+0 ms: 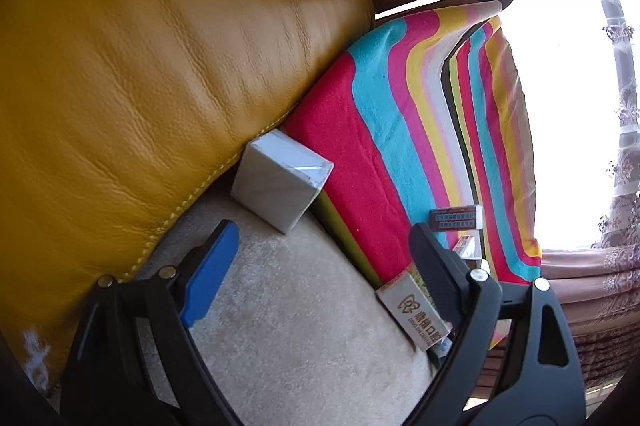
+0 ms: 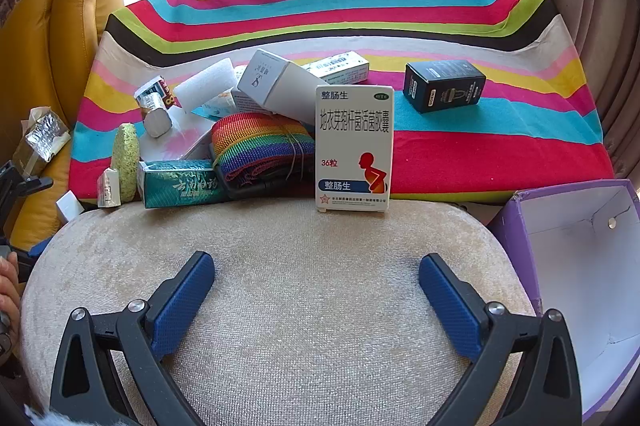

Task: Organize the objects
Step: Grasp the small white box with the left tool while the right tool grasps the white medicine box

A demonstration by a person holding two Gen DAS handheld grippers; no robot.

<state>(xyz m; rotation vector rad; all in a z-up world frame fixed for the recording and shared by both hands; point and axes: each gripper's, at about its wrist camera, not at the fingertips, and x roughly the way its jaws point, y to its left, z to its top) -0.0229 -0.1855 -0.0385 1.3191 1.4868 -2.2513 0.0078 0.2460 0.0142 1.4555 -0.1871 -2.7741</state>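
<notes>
In the right wrist view my right gripper [image 2: 316,274] stands wide open over the beige plush seat [image 2: 312,306], with nothing between its fingers. Ahead of it a white medicine box [image 2: 354,150] stands upright at the edge of the striped cloth [image 2: 500,150]. Left of that box lies a pile: a rainbow strap [image 2: 260,146], a green carton [image 2: 180,186], a grey box [image 2: 276,82] and a yellow sponge [image 2: 125,162]. A black box [image 2: 444,86] stands apart. In the left wrist view my left gripper [image 1: 324,258] is open above the seat, short of a small white box [image 1: 280,182] wedged against the yellow cushion [image 1: 140,86].
An open purple box [image 2: 560,218] with a white inside sits at the right of the seat. A beige carton with a logo [image 1: 416,314] lies by my left gripper's right finger. Curtains and a bright window are behind. A hand [image 2: 8,286] shows at the left edge.
</notes>
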